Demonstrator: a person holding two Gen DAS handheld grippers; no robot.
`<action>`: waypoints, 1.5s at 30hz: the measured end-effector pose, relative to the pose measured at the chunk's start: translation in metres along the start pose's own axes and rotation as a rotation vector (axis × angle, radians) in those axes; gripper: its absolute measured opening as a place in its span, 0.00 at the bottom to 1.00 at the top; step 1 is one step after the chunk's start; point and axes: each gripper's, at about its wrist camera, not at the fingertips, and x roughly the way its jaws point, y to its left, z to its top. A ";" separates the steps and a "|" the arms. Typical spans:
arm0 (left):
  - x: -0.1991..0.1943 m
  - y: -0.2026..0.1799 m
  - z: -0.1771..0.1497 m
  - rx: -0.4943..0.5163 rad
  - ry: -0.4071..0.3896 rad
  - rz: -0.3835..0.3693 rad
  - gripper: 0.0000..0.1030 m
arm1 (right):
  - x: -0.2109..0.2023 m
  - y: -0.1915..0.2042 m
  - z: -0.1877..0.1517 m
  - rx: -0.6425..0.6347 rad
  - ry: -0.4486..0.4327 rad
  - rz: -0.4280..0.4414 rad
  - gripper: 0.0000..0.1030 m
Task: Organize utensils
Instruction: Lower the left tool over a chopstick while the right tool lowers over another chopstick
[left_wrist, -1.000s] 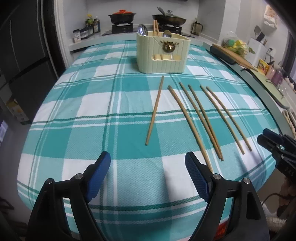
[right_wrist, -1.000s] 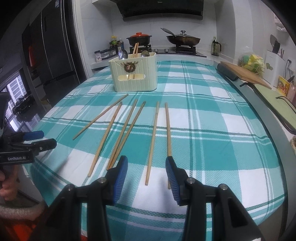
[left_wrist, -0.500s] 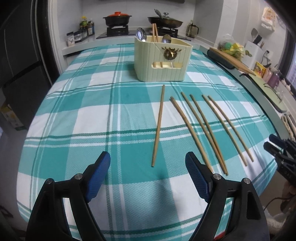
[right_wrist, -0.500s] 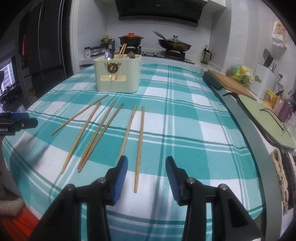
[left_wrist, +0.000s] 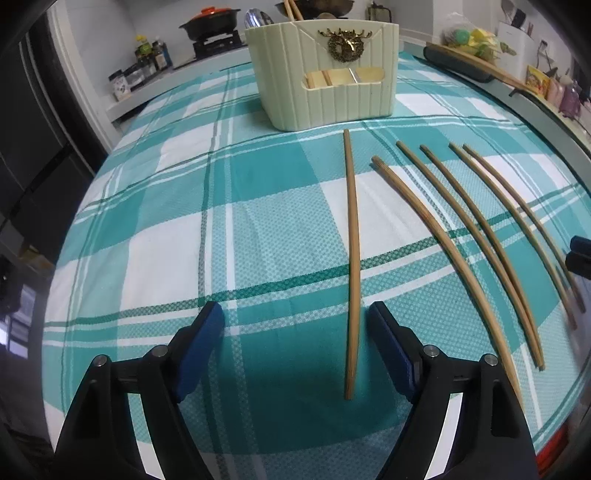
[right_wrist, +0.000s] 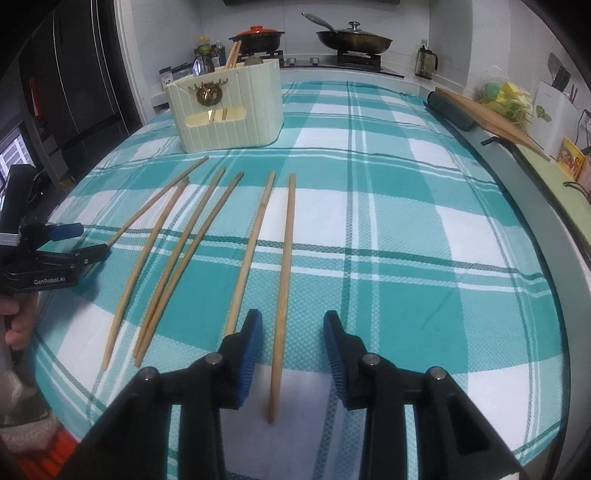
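Note:
Several wooden chopsticks lie side by side on the teal checked tablecloth (left_wrist: 258, 221). A cream utensil holder (left_wrist: 325, 74) with a brass deer emblem stands behind them, holding chopsticks and spoons; it also shows in the right wrist view (right_wrist: 225, 107). My left gripper (left_wrist: 295, 347) is open, low over the cloth, with the near end of the leftmost chopstick (left_wrist: 352, 266) between its fingers. My right gripper (right_wrist: 291, 354) is open, straddling the near end of the rightmost chopstick (right_wrist: 284, 280). The left gripper also shows in the right wrist view (right_wrist: 70, 243).
A stove with a red-lidded pot (right_wrist: 256, 35) and a wok (right_wrist: 352, 38) stands behind the table. A cutting board (right_wrist: 487, 114) and kitchen items line the right counter. A dark fridge (right_wrist: 74, 74) stands on the left. The table edge is close below both grippers.
Both grippers moved forward and lower toward the chopsticks. The leftmost chopstick now lies between the left fingers, the rightmost between the right fingers. Nothing was grasped.

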 end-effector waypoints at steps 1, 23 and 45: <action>0.000 0.001 0.001 -0.006 0.002 0.000 0.73 | 0.004 0.001 0.000 -0.005 0.008 -0.001 0.33; -0.062 0.017 -0.076 -0.196 0.047 -0.096 0.16 | -0.011 -0.030 -0.030 0.065 0.070 -0.087 0.07; -0.002 0.046 0.016 -0.111 0.167 -0.281 0.51 | 0.022 -0.045 0.036 0.038 0.274 0.053 0.34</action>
